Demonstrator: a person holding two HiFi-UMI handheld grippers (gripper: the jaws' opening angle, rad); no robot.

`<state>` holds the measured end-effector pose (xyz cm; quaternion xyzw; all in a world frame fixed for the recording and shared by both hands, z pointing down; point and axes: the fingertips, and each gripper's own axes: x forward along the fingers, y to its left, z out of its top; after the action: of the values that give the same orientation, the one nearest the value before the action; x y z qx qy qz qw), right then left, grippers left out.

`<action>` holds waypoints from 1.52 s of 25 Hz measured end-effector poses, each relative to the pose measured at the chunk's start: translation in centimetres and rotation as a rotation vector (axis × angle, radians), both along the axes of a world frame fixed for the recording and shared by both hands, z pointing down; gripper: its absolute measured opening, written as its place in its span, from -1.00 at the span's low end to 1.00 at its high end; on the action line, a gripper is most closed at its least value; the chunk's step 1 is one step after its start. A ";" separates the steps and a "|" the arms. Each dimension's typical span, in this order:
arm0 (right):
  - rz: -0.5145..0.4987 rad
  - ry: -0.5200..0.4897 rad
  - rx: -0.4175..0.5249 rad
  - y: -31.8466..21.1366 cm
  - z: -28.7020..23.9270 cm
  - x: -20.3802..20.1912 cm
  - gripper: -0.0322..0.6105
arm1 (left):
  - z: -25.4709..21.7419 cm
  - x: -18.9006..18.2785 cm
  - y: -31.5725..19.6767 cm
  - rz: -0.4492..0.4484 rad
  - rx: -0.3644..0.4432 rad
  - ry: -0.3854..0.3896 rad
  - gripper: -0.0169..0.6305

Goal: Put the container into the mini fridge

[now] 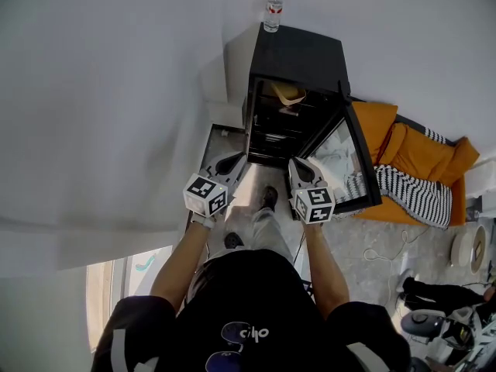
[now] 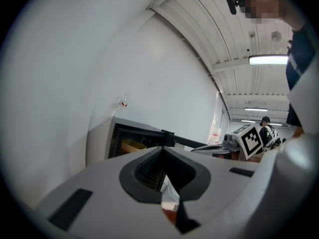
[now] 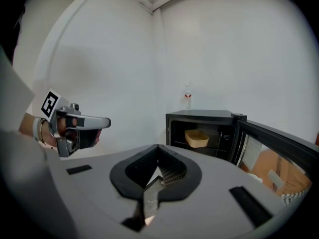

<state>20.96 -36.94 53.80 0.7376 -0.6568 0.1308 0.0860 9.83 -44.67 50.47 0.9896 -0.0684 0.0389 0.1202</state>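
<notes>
The mini fridge (image 1: 298, 56) stands against the white wall (image 1: 116, 91) with its door (image 1: 353, 157) swung wide open to the right. The container (image 1: 288, 93), a shallow tan tub, sits inside the mini fridge on the upper wire shelf, toward the left of the cavity in the right gripper view (image 3: 196, 138); it is also visible through the opening in the left gripper view (image 2: 131, 146). Nothing touches it. A clear bottle (image 1: 273, 12) with a red label stands upright on the fridge's top, near the back edge. I hold both tongs side by side in front of the open cavity, well apart from the container. My left tongs (image 1: 230, 163) are pressed together, tips meeting, with nothing between them (image 2: 162, 151). My right tongs (image 1: 301, 167) are likewise pressed together and carry nothing (image 3: 157, 148). From the right gripper view, the left tongs (image 3: 102, 122) point toward the fridge at about the same height. Right of the door lie orange bedding (image 1: 403, 149) and a black-and-white striped cloth (image 1: 415, 192) on the floor.
</notes>
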 end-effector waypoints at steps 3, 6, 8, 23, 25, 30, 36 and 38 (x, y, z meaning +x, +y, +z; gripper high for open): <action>-0.004 -0.002 0.001 0.0 0.1 -0.1 -0.87 | 0.1 -0.2 0.0 -0.005 -0.001 0.001 -0.93; -0.008 -0.002 -0.001 0.0 0.1 -0.2 -0.87 | 0.1 -0.3 -0.1 -0.012 -0.005 0.007 -0.93; -0.011 0.000 -0.005 0.0 0.1 -0.2 -0.87 | 0.1 -0.3 -0.1 -0.015 -0.007 0.007 -0.93; -0.016 0.017 -0.014 -0.8 0.1 0.2 -0.88 | 0.2 0.0 -0.5 -0.015 -0.008 0.007 -0.93; -0.013 0.012 -0.011 -0.9 -0.1 0.3 -0.88 | 0.0 0.0 -0.6 -0.016 -0.007 0.008 -0.93; -0.018 0.014 -0.003 -1.6 -0.5 0.4 -0.88 | -0.3 0.2 -1.0 -0.016 -0.004 0.011 -0.93; -0.023 0.011 0.004 -1.8 -0.6 0.5 -0.88 | -0.4 0.5 -1.2 -0.017 -0.007 0.011 -0.93; -0.024 0.011 0.004 -1.8 -0.7 0.6 -0.88 | -0.4 0.6 -1.2 -0.017 -0.006 0.013 -0.93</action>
<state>21.55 -38.76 53.14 0.7304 -0.6656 0.1243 0.0897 10.41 -45.90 50.03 0.9888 -0.0761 0.0317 0.1241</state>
